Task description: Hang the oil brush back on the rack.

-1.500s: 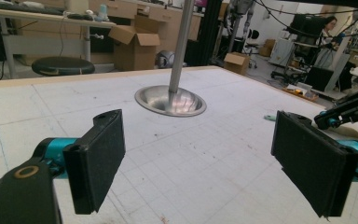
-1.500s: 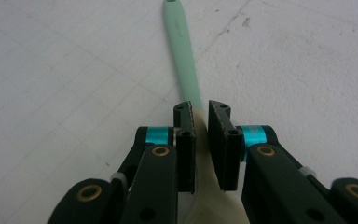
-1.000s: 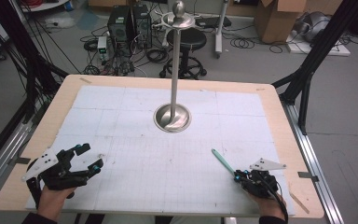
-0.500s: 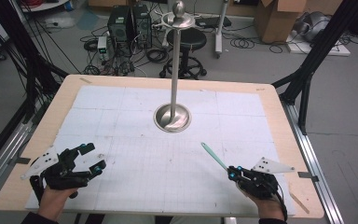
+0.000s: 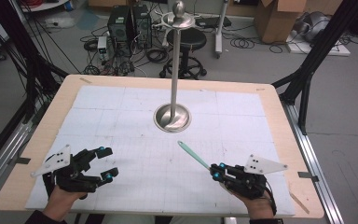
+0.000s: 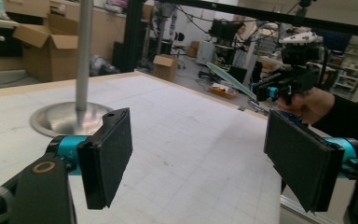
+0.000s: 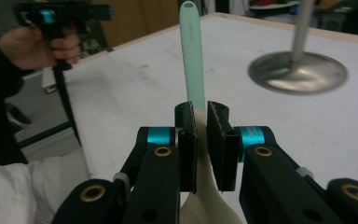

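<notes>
Holding: spoon (image 5: 193, 153), pale green handle, clamped by right gripper (image 5: 217, 171), handle toward the stand (image 5: 172, 116)
Changed: spoon now lifted off the mat (image 5: 135, 186), closer to the stand's base than a second ago
Left gripper (image 5: 106, 162): jaws wide, just narrowed slightly, nothing between
Meaning: likely carrying the spoon to the stand

spoon (image 5: 193, 154) | pale green | handle angled toward stand base
</notes>
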`<action>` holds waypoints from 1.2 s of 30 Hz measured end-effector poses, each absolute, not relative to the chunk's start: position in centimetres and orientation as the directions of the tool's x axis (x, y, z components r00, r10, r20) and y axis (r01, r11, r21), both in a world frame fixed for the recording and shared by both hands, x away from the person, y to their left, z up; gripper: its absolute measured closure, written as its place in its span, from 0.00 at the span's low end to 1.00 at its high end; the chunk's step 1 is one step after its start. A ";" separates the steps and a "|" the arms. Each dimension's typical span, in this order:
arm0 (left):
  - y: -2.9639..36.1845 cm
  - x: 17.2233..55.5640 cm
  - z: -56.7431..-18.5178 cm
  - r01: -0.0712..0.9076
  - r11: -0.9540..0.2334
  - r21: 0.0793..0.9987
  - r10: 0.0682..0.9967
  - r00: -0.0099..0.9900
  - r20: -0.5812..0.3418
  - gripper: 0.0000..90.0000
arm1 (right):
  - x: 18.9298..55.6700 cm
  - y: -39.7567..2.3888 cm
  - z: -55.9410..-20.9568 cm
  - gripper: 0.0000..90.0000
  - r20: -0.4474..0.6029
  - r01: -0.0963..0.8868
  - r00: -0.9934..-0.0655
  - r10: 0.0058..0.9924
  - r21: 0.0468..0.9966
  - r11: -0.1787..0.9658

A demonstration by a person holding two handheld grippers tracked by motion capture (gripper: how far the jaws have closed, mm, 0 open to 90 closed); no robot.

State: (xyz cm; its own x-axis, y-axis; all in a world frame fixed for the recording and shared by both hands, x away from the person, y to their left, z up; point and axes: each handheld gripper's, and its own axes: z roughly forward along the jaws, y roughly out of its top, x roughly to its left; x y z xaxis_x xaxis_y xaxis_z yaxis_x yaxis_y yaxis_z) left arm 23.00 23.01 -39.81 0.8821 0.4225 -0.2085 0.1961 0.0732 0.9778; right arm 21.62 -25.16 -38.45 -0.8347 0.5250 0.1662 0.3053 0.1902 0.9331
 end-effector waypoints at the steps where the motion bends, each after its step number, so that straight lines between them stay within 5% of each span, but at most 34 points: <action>1: 22.8 23.0 -39.8 0.198 0.073 0.977 0.408 0.888 -0.211 0.26 | 21.6 -25.2 -38.4 0.92 0.166 0.305 -0.835 0.525 0.933 0.190; 14: 20.0 23.4 -38.9 0.208 0.060 0.976 0.285 0.934 -0.217 0.35 | 21.6 -18.8 -36.6 0.92 0.140 0.228 -0.934 0.329 0.942 0.247; 28: 18.4 23.3 -38.8 0.224 0.046 0.974 0.189 0.955 -0.228 0.42 | 22.2 -15.7 -37.1 0.92 0.175 0.227 -0.957 0.229 0.949 0.221; 36: 17.9 23.1 -38.5 0.224 0.076 0.971 0.138 0.963 -0.233 0.56 | 22.2 -15.0 -37.5 0.92 0.194 0.234 -0.962 0.193 0.949 0.211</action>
